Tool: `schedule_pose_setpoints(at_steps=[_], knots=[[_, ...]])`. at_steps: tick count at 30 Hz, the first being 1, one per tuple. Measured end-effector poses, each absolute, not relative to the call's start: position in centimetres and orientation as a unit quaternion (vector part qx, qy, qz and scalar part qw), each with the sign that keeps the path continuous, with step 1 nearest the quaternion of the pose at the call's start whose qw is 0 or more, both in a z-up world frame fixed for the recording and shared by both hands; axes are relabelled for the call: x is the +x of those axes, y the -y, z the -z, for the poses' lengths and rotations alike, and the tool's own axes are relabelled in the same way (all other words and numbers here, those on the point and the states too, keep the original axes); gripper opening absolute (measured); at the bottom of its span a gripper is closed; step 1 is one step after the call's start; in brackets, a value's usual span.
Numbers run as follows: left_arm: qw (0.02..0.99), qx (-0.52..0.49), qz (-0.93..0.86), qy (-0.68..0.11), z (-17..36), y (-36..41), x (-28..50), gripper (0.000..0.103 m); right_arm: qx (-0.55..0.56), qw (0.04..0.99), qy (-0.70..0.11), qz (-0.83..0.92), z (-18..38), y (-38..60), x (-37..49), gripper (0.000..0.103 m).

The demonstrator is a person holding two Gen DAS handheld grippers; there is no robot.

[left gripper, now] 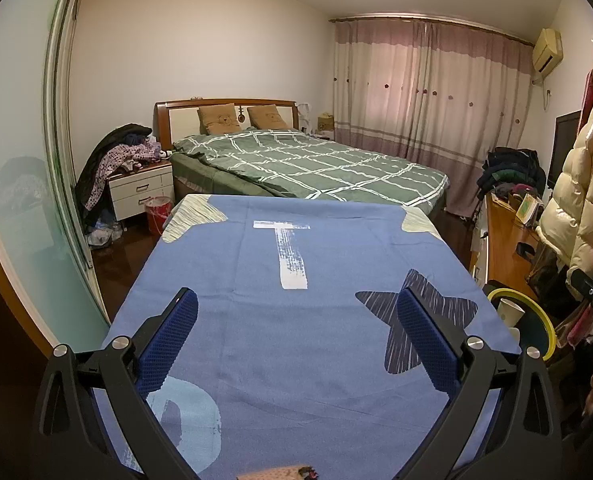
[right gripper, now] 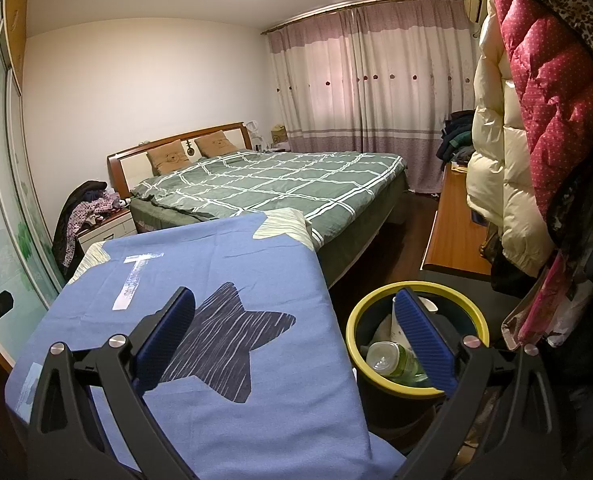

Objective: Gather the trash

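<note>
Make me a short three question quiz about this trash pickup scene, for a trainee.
1. True or false: the left claw is holding a paper cup.
2. Which lies in the yellow-rimmed bin? A) plastic bottle B) shoe C) pillow
3. Fill in: the tablecloth shows a dark ____ under the right claw.

Key:
1. False; both claws are open and empty.
2. A, the plastic bottle, beside a paper cup.
3. Star.
</note>
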State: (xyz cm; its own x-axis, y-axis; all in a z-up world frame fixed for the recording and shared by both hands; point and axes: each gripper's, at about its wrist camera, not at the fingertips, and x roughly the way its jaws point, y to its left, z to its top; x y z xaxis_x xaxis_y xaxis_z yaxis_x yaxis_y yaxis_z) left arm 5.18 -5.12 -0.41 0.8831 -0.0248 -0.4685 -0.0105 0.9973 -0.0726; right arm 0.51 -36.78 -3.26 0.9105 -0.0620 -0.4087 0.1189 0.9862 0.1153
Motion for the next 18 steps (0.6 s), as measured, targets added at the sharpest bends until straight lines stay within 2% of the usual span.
schedule_pose_setpoints(at_steps=[18], knots=[[0.97,-0.035,0.004,-0.242,0.49,5.14,5.17,0.098,0.069,0.975,-0.207,0.046,3.34,36.73,0.53,0.095]])
